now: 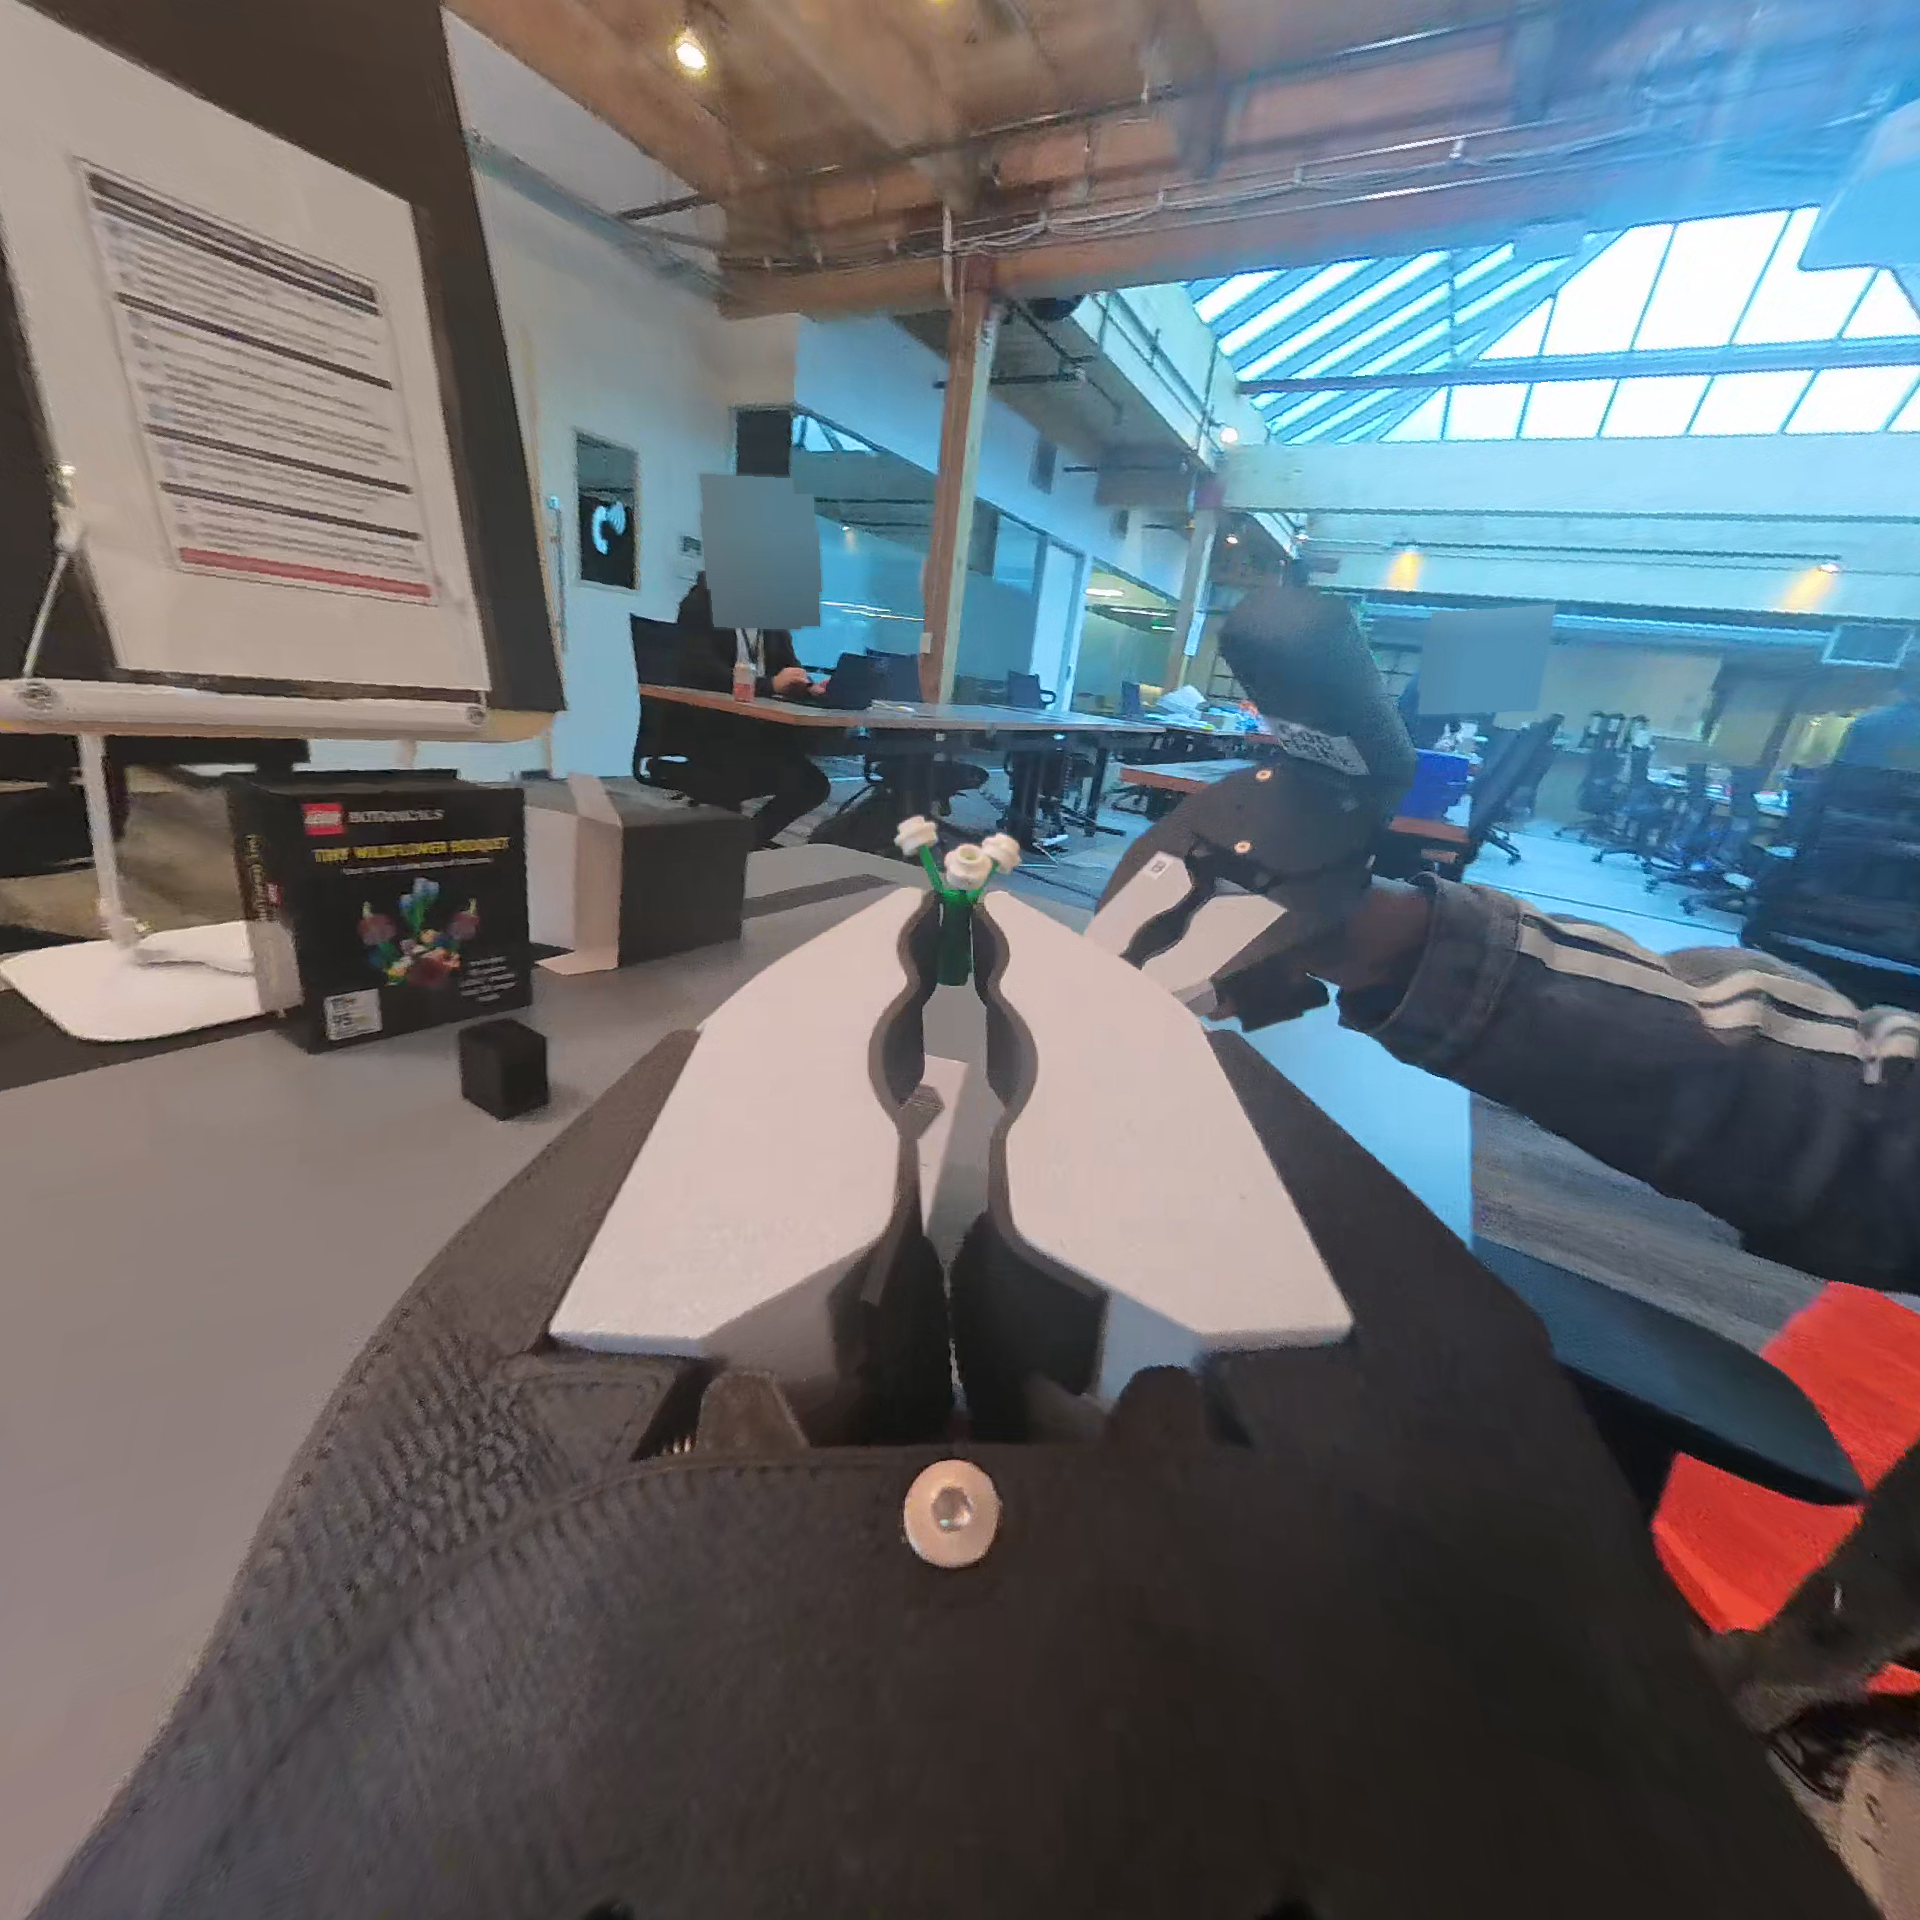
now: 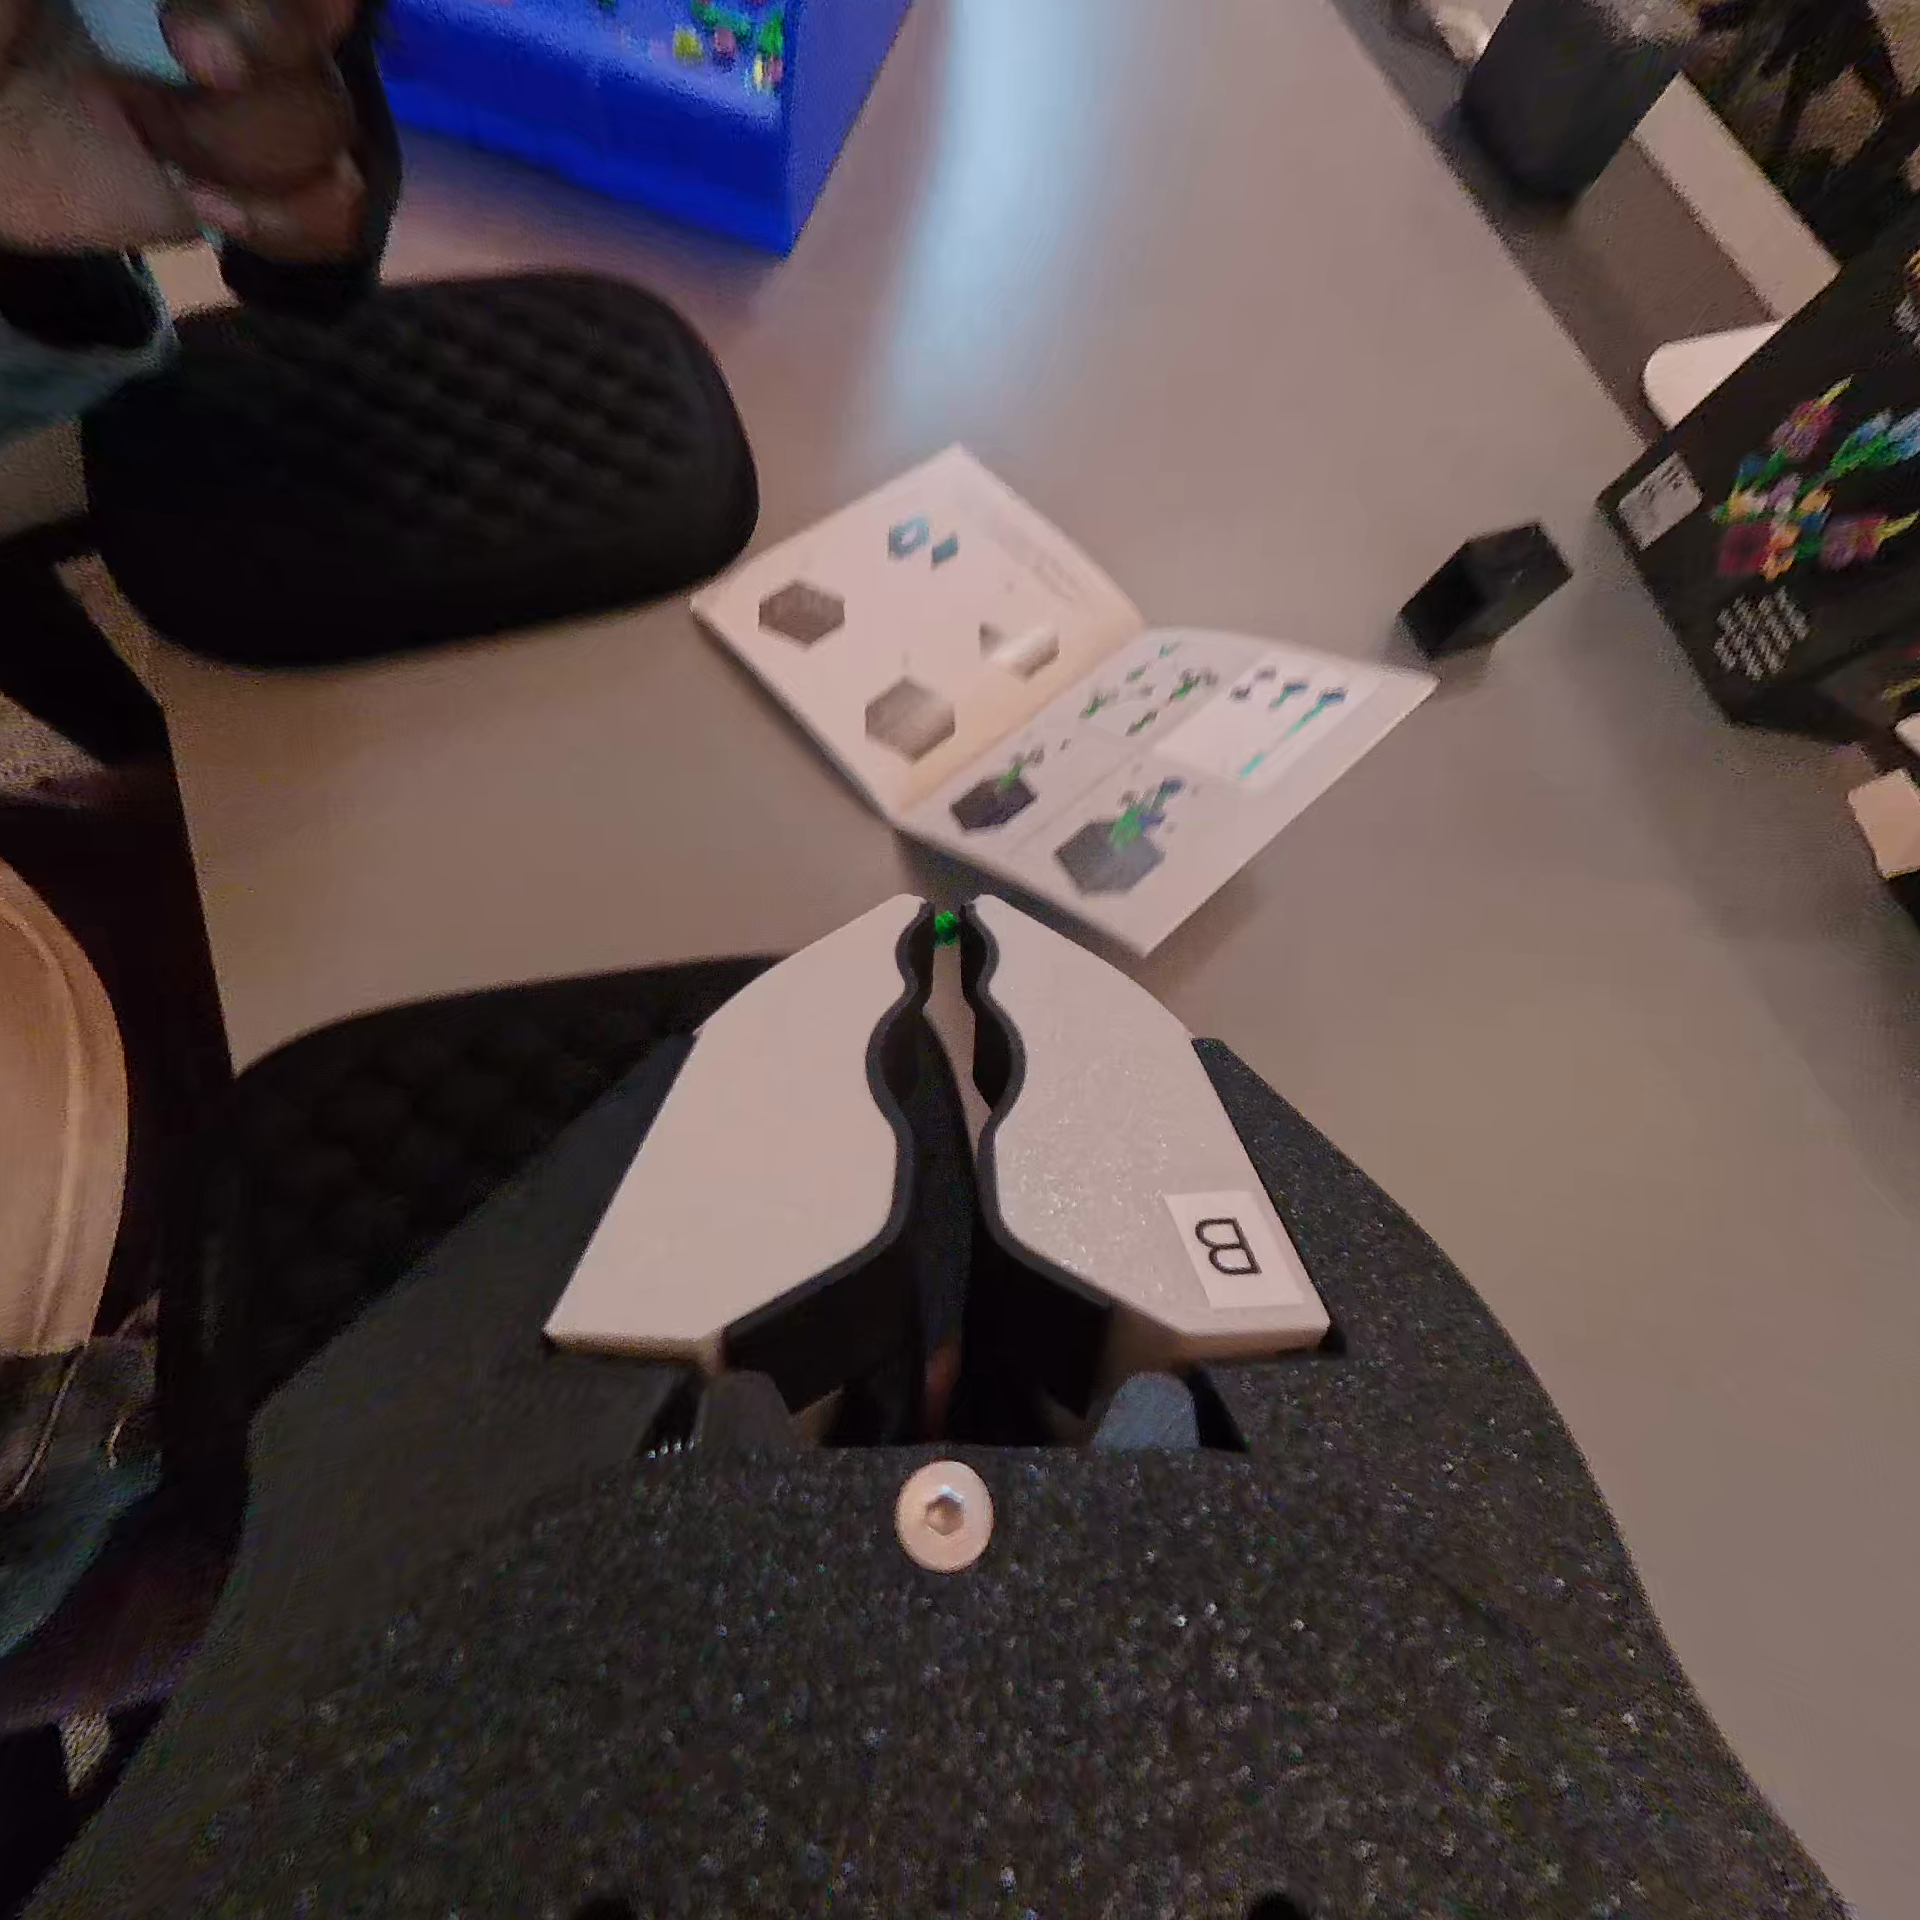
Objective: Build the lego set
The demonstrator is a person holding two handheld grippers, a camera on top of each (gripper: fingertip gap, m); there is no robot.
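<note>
My left gripper [image 1: 954,930] is shut on a green lego stem [image 1: 952,951] topped by three small white flowers [image 1: 966,862], held upright above the grey table. My right gripper [image 2: 943,920] is shut on a tiny green lego piece [image 2: 944,925] at its fingertips, above the open instruction booklet [image 2: 1049,686]. In the left wrist view the right gripper [image 1: 1153,951] shows to the right, held by a hand in a dark striped sleeve [image 1: 1621,1070]. What it holds is hidden there.
The black lego box [image 1: 390,904] and a small black cube [image 1: 504,1065] stand on the grey table [image 1: 260,1195] at the left, beside a white stand with a printed sheet [image 1: 260,416]. A blue parts bin [image 2: 644,94], black padded rests [image 2: 416,457], the cube [image 2: 1486,587] and the box [image 2: 1797,551] show in the right wrist view. The tips of one gripper are about 15 centimeters away from the tips of the other. To the cube [image 2: 1486,587]: right tips about 25 centimeters, left tips about 30 centimeters.
</note>
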